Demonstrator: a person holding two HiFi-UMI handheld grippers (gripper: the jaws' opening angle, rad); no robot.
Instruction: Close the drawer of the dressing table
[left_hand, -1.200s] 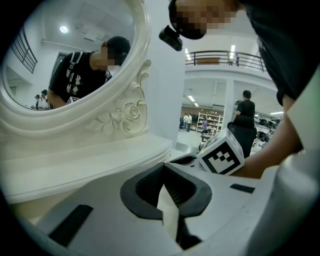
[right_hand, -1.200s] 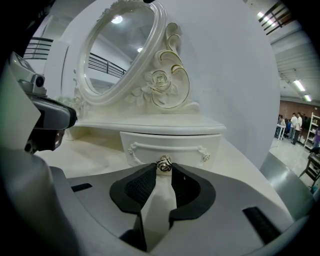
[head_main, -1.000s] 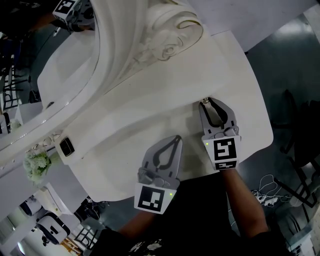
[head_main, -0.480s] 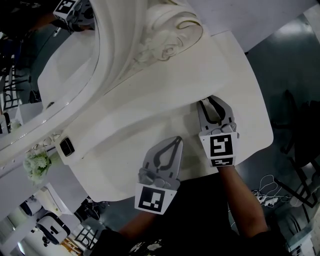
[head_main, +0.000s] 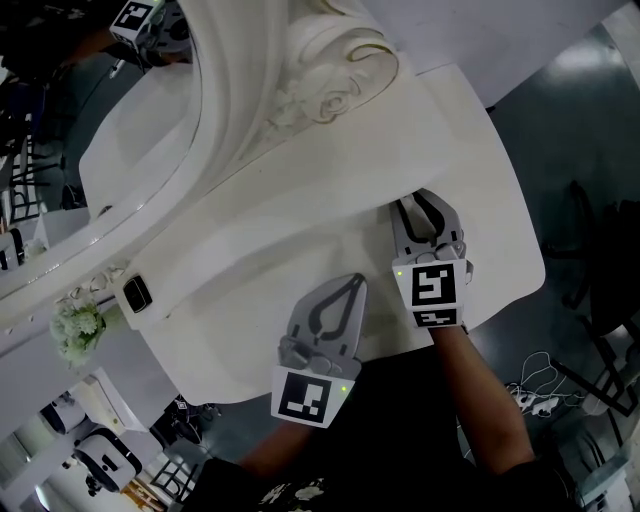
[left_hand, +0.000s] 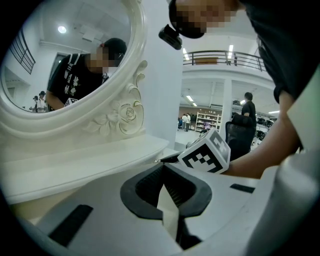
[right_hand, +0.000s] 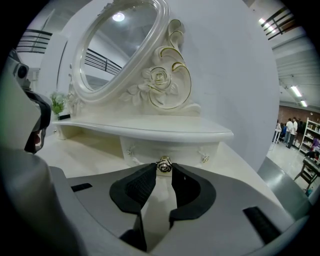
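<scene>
- Right gripper (right_hand: 163, 171): jaws narrowed onto the small metal knob (right_hand: 164, 164), one dark pad pressing on each side of it, with the knob held at the very tips.
- Drawer (right_hand: 150, 150): directly ahead of the right gripper's jaw tips. Its white front carries the knob and sits under the overhanging shelf (right_hand: 150, 132) of the dressing table (head_main: 300, 230). It cannot be told whether the front is fully home.
- Left gripper (left_hand: 161, 169): jaws closed tip to tip with nothing between them. In the head view it lies over the table's front edge, beside and nearer the person than the right gripper, and apart from it.
- Marker cube (left_hand: 207, 155): part of the right gripper, seen just beyond and to the right of the left gripper's tips.
- Mirror (right_hand: 115, 45): oval, in a white carved frame. It rises above and beyond the right gripper's jaws and leans to their left.
- Carved rose (right_hand: 160, 80): gilt-edged scrollwork at the foot of the frame, straight above the held knob.
- Flowers (right_hand: 57, 102): a small pale bunch on the table, far to the left of the right gripper.
</scene>
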